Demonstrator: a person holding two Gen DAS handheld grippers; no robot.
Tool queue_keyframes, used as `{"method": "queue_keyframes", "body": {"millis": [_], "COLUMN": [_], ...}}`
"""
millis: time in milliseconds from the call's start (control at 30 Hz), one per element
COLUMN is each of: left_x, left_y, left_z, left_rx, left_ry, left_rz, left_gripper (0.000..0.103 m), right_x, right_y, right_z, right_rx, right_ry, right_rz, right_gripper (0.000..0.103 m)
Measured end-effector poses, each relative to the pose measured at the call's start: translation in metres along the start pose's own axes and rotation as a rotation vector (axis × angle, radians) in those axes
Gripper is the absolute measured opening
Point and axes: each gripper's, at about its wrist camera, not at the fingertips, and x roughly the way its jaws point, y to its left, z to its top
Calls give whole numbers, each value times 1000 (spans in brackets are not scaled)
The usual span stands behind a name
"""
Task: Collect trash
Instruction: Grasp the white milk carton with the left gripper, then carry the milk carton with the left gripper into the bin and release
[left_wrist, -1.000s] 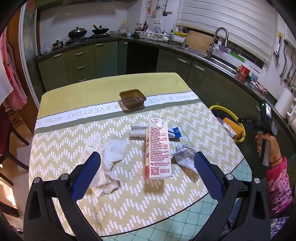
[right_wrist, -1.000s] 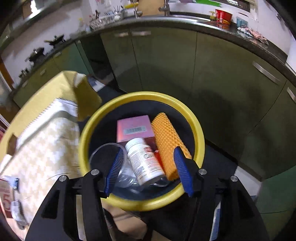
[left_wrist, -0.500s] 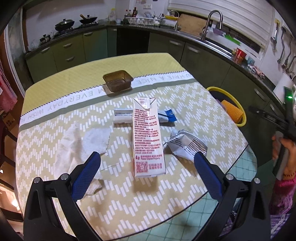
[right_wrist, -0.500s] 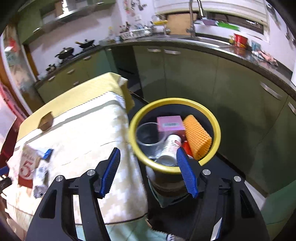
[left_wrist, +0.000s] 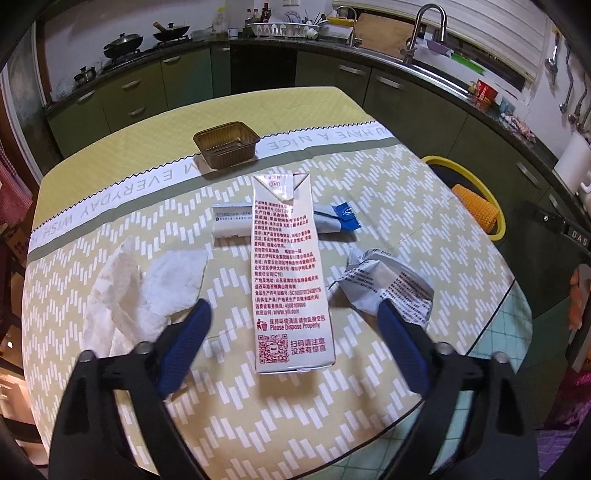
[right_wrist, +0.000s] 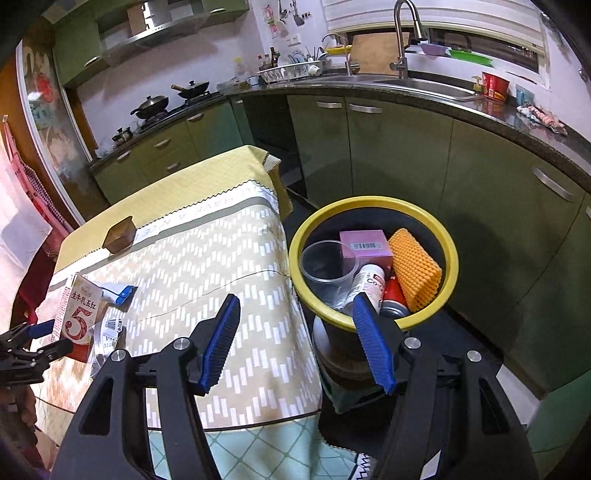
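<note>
A white and red milk carton (left_wrist: 290, 273) stands on the table, straight in front of my open left gripper (left_wrist: 291, 321), whose blue fingers flank its base without touching. A crumpled white tissue (left_wrist: 147, 288) lies to its left, a crumpled silver wrapper (left_wrist: 388, 284) to its right, and a white tube with a blue end (left_wrist: 332, 219) behind it. A brown plastic tray (left_wrist: 226, 144) sits farther back. My right gripper (right_wrist: 295, 321) is open and empty, above the table's corner beside the yellow-rimmed bin (right_wrist: 448, 258). The carton also shows in the right wrist view (right_wrist: 77, 314).
The bin stands on the floor off the table's right edge and holds a clear cup (right_wrist: 327, 266), a pink box (right_wrist: 365, 243), an orange mesh sleeve (right_wrist: 415, 264) and a white bottle (right_wrist: 369, 286). Green kitchen cabinets (right_wrist: 406, 147) run behind it.
My left gripper has moved in close to the carton. My right gripper has pulled back and up from over the bin towards the table's corner, still open.
</note>
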Motion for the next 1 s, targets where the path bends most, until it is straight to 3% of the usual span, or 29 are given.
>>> {"method": "queue_keyframes", "body": {"millis": [400,467,533,1000], "left_x": [15,15,15,-13], "left_y": [1,1,1,0], "left_z": [-2,-3,-3,0], "left_rx": [0,2,4,12], "left_ry": [30,31,29,-32], "left_rz": [19,21,27,32], "left_gripper": [53,41,36,36], "right_x": [4,5,4,4], "right_y": [-3,-3,-3,1], "right_z": [-2,-1,-1,0], "right_rx": [3,2,1,-7], "right_ry": [12,12,11,14], "right_rz": [10,14,17,33], "right_gripper": [63,63,63,63]}}
